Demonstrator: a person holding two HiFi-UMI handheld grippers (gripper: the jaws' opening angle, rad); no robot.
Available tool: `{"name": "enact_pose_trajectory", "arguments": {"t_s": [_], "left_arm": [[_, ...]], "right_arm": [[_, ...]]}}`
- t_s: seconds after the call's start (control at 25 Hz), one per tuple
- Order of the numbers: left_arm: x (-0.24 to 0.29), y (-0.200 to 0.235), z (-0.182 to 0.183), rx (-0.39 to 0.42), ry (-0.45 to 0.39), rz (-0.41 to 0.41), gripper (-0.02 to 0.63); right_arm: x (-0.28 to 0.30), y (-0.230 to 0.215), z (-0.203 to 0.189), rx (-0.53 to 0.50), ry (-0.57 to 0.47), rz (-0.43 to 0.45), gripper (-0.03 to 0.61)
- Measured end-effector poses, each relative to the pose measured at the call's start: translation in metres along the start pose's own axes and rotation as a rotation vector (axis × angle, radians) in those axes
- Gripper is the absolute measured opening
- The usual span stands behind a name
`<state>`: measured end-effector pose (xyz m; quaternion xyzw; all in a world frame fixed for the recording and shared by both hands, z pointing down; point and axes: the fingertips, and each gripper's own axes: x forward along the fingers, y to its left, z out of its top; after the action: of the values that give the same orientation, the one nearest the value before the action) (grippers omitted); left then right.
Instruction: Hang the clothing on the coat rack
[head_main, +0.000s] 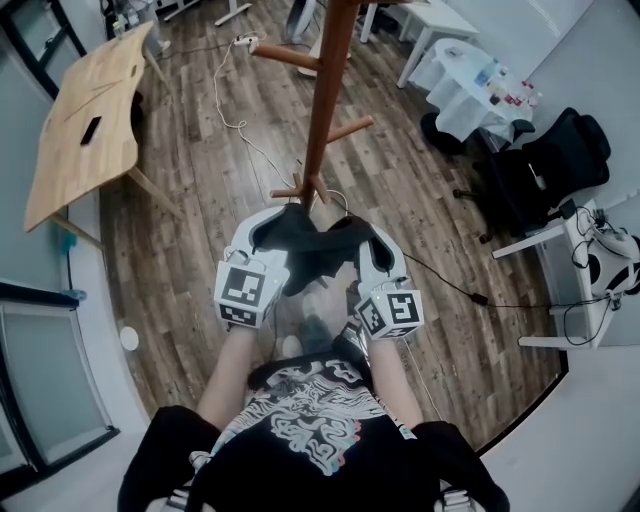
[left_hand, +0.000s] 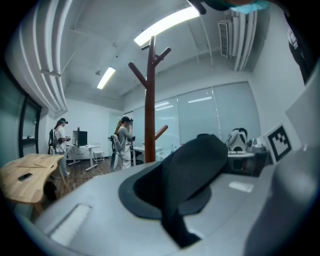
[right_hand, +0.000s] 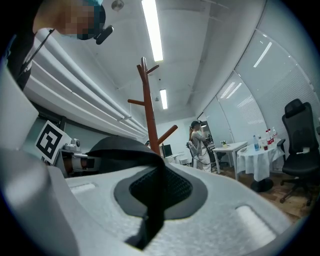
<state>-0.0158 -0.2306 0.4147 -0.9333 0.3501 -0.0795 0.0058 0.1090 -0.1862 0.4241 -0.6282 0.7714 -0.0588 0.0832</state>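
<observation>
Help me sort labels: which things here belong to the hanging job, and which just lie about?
Job: garment, rack, left gripper, right gripper (jaws shut on the garment).
Lying about: wooden table, phone, chair, bottles.

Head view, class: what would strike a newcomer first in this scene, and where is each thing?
A black garment is stretched at centre frame between the left gripper and the right gripper, each shut on one end. Just beyond it rises the wooden coat rack, the pegs in view bare.
</observation>
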Motion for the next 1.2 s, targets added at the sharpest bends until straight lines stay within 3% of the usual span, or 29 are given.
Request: {"name": "enact_pose_trajectory", "arguments": {"t_s": [1.2], "left_arm": [[0.045, 0.025, 0.001, 0.025, 0.032, -0.005, 0.002]], "right_arm": [[0.059, -0.034, 0.002, 0.034, -0.007, 0.013, 0.011]]}}
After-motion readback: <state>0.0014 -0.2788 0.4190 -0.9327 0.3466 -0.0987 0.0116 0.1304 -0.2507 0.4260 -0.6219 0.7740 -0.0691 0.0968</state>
